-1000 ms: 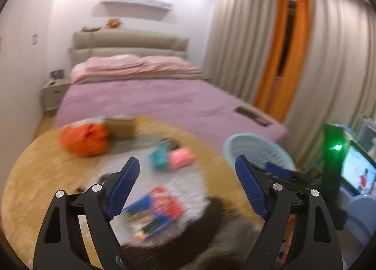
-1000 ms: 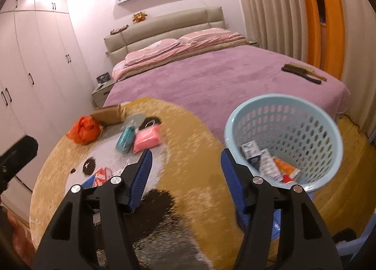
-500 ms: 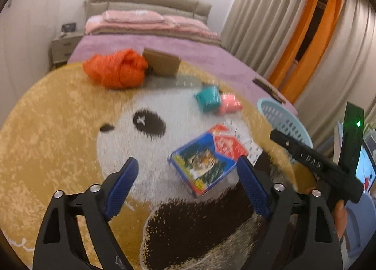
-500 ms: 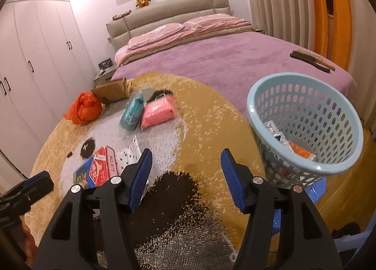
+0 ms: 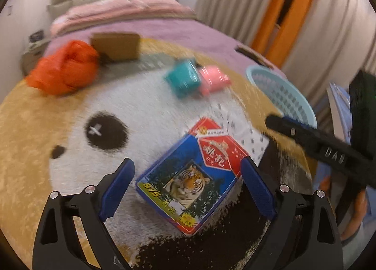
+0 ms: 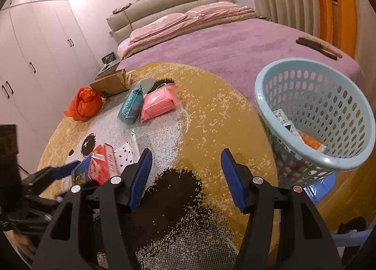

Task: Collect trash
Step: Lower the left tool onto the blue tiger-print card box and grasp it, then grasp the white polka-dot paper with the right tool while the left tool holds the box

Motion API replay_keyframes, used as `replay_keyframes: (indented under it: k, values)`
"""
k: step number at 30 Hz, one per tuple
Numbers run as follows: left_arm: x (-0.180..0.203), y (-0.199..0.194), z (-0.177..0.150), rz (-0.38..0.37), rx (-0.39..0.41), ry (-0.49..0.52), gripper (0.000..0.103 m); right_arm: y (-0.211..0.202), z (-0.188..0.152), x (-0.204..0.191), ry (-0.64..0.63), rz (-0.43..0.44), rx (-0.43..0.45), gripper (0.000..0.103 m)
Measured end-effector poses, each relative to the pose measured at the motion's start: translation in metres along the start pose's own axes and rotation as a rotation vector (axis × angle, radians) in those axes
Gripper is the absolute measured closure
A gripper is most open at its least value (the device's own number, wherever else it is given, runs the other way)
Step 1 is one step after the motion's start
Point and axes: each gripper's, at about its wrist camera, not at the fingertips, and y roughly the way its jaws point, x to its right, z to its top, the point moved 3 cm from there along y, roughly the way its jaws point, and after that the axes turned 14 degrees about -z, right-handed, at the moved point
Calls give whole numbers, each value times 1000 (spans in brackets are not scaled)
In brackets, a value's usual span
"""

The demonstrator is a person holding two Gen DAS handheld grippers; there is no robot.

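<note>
Round panda rug (image 6: 211, 110) beside purple bed (image 6: 235, 41); both grippers' fingers spread, left's opening.

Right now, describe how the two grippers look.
Both look alike. The left gripper and right gripper have black plastic frames with triangular cut-outs and silver screws, and each finger carries a long blue ribbed pad. The right gripper's side bears raised lettering. No cables or sleeves show.

Left gripper (image 5: 186, 186) descended, opening around tiger box (image 5: 191, 177).
</note>
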Motion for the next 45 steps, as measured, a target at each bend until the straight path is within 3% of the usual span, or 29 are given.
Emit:
replay_keyframes:
  k: [4,18,24,29,34,40,45]
  values:
    - [6,-1,-4,1,2,45,16,4,0,0,15,22,-22,46]
    - [10,-10,-15,-7,7,15,28,5,-1,0,22,48,-30,46]
    - [14,-6,-15,-40,-4,25,21,5,-1,-1,14,44,-27,46]
    - [25,3,-17,5,-33,85,17,6,-1,-1,13,46,-33,46]
    - [33,9,-19,84,-44,148,29,5,-1,-2,14,45,-27,46]
    - [29,-7,-20,101,36,107,35,-1,-2,-7,-11,50,4,46]
    - [3,-32,-18,47,166,-32,36,-2,0,-21,-63,60,0,46]
